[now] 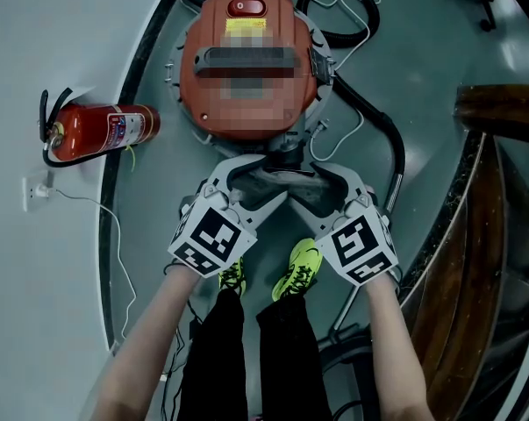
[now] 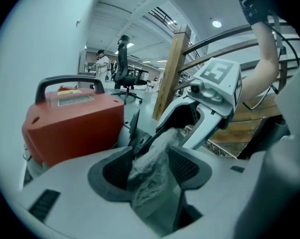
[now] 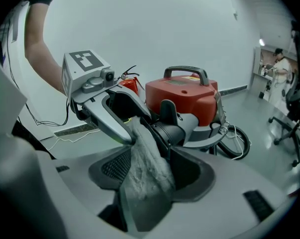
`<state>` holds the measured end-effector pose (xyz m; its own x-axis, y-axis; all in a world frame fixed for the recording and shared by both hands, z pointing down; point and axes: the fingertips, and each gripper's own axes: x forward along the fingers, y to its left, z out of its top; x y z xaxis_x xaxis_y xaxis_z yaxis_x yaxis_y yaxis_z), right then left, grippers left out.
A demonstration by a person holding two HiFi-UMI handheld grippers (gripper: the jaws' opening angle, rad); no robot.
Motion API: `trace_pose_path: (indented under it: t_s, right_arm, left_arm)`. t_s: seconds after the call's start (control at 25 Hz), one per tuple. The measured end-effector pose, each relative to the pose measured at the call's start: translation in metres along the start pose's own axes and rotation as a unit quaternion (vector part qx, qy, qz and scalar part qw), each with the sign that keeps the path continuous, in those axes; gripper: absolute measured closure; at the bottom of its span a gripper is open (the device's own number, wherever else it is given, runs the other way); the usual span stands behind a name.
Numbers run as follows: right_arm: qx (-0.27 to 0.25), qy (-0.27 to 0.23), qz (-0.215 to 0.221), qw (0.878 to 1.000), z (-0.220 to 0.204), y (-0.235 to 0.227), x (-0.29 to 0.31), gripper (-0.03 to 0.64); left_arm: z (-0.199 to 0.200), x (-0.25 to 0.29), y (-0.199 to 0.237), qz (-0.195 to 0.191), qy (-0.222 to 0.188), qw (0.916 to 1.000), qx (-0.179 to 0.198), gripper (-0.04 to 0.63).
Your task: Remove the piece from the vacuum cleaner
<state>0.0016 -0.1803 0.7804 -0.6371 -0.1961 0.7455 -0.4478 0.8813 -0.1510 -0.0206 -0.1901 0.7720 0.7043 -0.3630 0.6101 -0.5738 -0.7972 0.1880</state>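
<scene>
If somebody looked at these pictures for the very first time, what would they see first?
Probably the big red vacuum cleaner on the floor, straight ahead of the person. Right at its front, the left gripper and right gripper both grip a grey fuzzy piece. A red fire extinguisher lies on the floor to the left.

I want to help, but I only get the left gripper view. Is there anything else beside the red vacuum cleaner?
Observer: Yes, a red fire extinguisher is just left of the vacuum cleaner.
Operator: Where does its hose go?
Observer: The black hose curves round the vacuum's right side.
Operator: Where is the person standing?
Observer: Close by; the bright green shoes point toward it.
</scene>
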Motion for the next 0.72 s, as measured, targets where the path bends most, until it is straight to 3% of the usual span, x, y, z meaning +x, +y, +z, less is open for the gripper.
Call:
trace_pose_path:
  t_s: [0.32,0.52,0.72]
  right_arm:
    - [-0.012,0.007,0.007,1.000,-0.0007,0.0017,-0.0012,0.406]
    - [-0.020,0.011,0.002,1.000,-0.0012,0.0013,-0.0063,0.475]
    - [-0.031,0.018,-0.005,0.999,-0.0010,0.0011,-0.0084,0.492]
  left_arm:
    - [-0.0009,-0.0005,-0.0024,-0.006,0.003,0.9999,-0.008,0.390]
    - [-0.0007,-0.0014,-0.0043,-0.004,0.006,0.9999,-0.007,0.408]
    - [-0.0008,-0.0026,-0.0060,-0.002,0.011,0.9999,-0.001,0.419]
